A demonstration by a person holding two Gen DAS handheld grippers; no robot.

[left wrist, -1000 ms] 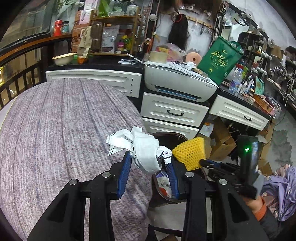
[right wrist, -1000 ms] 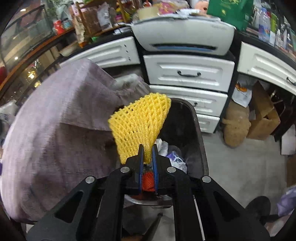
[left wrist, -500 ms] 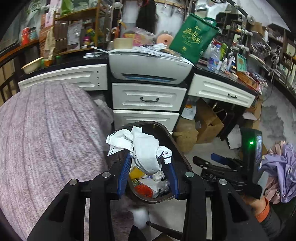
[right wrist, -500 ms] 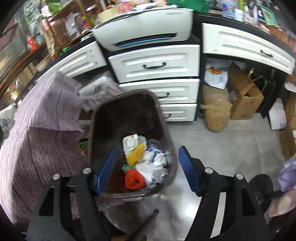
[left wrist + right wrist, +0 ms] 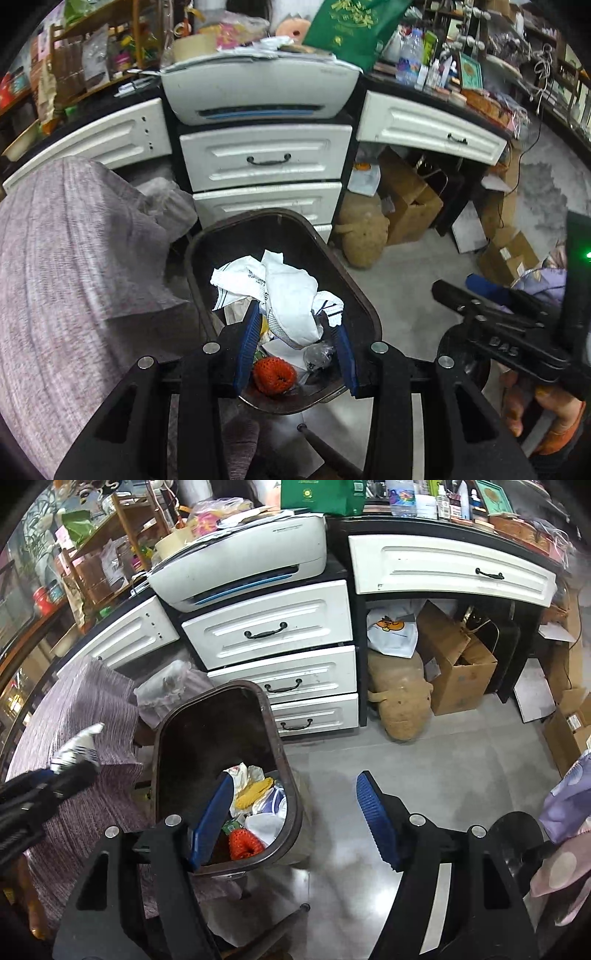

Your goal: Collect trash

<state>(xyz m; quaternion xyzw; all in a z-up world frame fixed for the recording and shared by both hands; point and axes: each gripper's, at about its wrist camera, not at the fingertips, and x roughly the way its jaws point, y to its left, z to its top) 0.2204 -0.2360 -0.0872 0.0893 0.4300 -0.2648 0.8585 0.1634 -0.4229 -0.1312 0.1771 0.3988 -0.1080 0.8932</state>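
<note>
Crumpled white wrapper [image 5: 291, 295] hiding much of the rubbish lying in the trash bin [image 5: 364, 306], printing on the wrapper staying too small to read, left gripper [image 5: 74, 758] running off the right wrist view's edge, green bag [image 5: 351, 26] being cropped at the top.

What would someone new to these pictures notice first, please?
Probably the crumpled white wrapper pinched in the left tongs directly above the dark trash bin. Next, the right tongs, spread wide and empty beside that bin, and the orange mesh ball among the trash inside.
</note>
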